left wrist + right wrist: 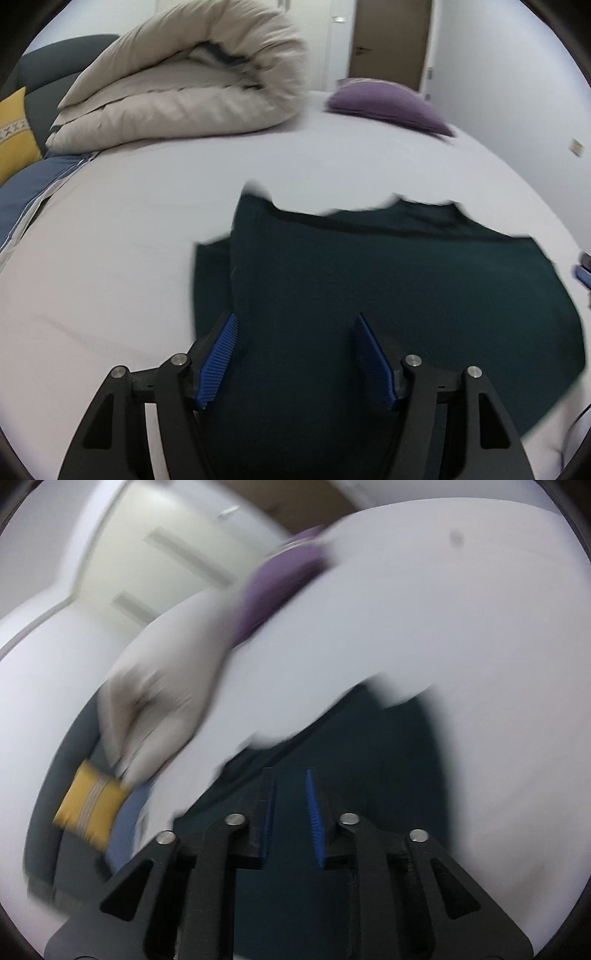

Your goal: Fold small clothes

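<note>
Left gripper stands apart over my dark green garment on the bed sheet. Right gripper shows a narrow gap above it, blurred; whether it pinches cloth, I cannot tell.

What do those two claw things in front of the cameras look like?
Both the left gripper and the right gripper look alike: black angular plastic linkage arms joined by round silver pins, each ending in two fingers faced with ribbed blue pads. No cables, markings or sleeves show.

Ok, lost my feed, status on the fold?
Left gripper open over dark green garment. Right gripper narrow, nothing visibly pinched. Garment part-folded on bed sheet. Nothing in the way.
</note>
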Tool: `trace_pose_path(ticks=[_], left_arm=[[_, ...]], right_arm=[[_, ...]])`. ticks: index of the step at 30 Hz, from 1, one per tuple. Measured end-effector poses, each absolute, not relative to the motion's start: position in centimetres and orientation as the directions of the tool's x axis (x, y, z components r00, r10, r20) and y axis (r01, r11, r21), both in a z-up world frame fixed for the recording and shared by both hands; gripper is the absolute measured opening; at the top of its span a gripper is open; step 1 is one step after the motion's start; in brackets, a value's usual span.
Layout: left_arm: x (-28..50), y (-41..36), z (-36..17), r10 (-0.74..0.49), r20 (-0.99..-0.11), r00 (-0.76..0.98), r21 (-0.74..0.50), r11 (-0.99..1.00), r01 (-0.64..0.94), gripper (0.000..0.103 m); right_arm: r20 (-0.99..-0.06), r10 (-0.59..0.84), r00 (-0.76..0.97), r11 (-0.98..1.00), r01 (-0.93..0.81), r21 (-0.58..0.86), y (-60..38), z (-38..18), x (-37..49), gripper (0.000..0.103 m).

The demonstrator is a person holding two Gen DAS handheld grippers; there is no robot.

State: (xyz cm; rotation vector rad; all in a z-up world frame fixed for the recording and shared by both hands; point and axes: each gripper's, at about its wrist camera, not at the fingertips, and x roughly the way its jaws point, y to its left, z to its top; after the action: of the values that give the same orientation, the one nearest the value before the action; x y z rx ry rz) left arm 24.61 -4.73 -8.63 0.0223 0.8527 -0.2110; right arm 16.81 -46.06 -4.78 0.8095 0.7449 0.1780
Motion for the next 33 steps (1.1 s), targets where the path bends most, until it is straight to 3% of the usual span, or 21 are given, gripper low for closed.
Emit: trace_pose_path(ticks=[1,4,7,10,22,25,29,33], left_arm=[[23.8,-5.4,-8.7,-0.187,-0.759,0.624,-0.068,0.975,0.210,0.069],[22.0,-7.2,-9.7,-0.190,-0.790,0.583,-0.060,0.970,0.235,0.069],[21.5,-7.2,-11.1,-0.171,-0.809,0.562,-0.053,0.974,0.221,0.072],[21.4,-7.2,-11.3,-0.168,-0.810,0.562,-0.040,0.972,0.232,0.074],[21.0,-6.9,-11.8,-0.167,-0.798,0.579,-0.029,0.971,0.239,0.079],[21.0,-7.0,-11.8,-0.163,-0.796,0.584,-0.022,0.971,0.240,0.079],[21.1,-7.1,-11.8,-0.158,-0.795,0.586,-0.014,0.970,0.242,0.080],[21.0,-6.9,-11.5,-0.166,-0.797,0.581,-0.030,0.971,0.237,0.080]], right_arm=[[-0.530,0.486,0.695,0.691,0.066,0.720,-43.0,-5.0,16.5,0.031],[-0.533,0.609,0.588,0.659,-0.001,0.752,-37.6,-7.4,14.7,0.032],[-0.608,0.630,0.482,0.675,0.047,0.736,-33.8,-11.6,15.1,0.032],[-0.590,0.623,0.514,0.653,0.075,0.754,-35.2,-13.2,14.2,0.022],[-0.602,0.247,0.759,0.592,0.373,0.714,-55.0,-9.8,2.6,0.026],[-0.625,0.149,0.766,0.595,0.436,0.675,-57.4,-9.0,0.3,0.037],[-0.622,0.132,0.772,0.609,0.432,0.665,-57.6,-8.4,0.3,0.046],[-0.636,0.181,0.750,0.618,0.416,0.667,-57.3,-9.2,1.3,0.046]])
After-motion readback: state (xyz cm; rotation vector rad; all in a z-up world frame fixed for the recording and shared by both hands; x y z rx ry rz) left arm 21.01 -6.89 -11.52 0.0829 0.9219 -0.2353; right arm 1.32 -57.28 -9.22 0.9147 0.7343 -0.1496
